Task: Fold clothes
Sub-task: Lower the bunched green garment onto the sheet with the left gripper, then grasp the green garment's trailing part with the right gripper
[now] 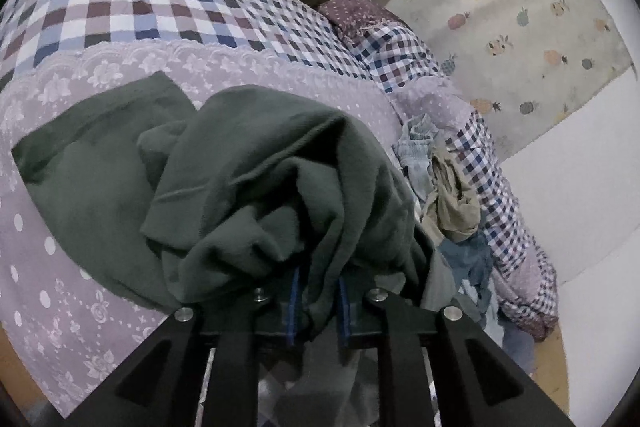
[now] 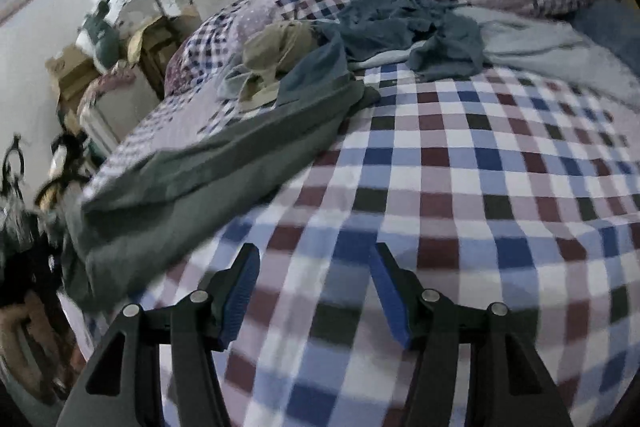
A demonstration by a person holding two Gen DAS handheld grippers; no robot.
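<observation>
Left gripper (image 1: 318, 307): blue pads clamped on a bunched edge of the green garment (image 1: 256, 179). The pinch sits at a thick fold, likely so the cloth can be lifted and carried over itself. The rest of the garment trails to the left of the frame and lies flat on the bed (image 1: 120, 7).

Right gripper (image 2: 314, 293): jaws wide, nothing between them, low over the checked bedcover at the bottom of the frame. In this view the garment (image 2: 192, 179) fills the left half of the frame, apart from the gripper.

Materials: garment is matte, fleecy, heavy knit; folds are soft and rounded, no sharp creases. Bedcover is a thin check weave with a lilac dotted, lace-edged band.

Pile of clothes (image 2: 360, 35) at upper centre: blue, khaki and pale pieces, crumpled, not folded.

Fold state: partly doubled and uneven; whether it is being opened or closed is not settled.
</observation>
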